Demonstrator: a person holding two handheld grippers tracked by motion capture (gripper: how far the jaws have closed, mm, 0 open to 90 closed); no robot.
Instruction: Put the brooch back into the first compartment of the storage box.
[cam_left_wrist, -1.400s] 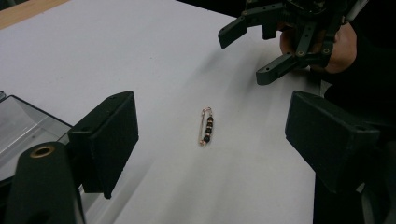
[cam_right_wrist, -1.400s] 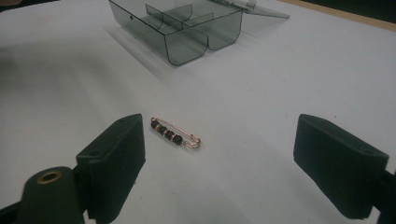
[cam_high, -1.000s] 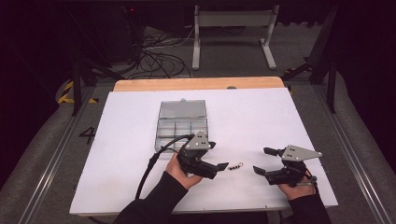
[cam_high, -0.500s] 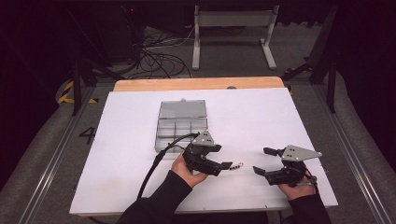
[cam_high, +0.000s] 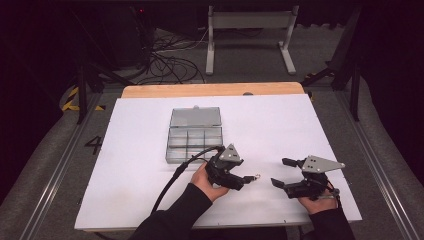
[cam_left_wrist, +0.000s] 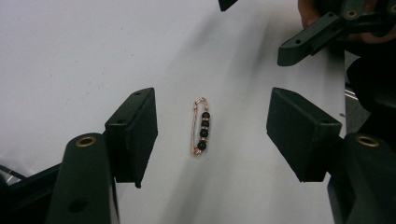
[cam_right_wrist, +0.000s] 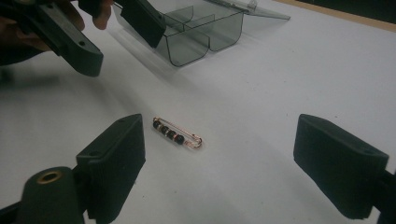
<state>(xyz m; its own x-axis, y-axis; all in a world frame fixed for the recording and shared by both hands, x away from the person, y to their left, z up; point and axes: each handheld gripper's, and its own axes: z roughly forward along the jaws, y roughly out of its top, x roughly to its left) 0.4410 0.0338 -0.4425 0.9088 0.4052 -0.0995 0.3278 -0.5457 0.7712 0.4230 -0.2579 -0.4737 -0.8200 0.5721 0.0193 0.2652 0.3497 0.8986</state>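
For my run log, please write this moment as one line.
left gripper: jaws closing around beaded pin, no contact | right gripper: open | organizer box: lid open

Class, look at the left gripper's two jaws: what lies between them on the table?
A beaded safety pin lies between the left gripper's open jaws, untouched, in the left gripper view.

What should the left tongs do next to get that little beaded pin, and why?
Probably lower and keep closing. The beaded pin lies flat on the white table, centred between the left tongs, whose jaws have just been closing but don't yet touch it.
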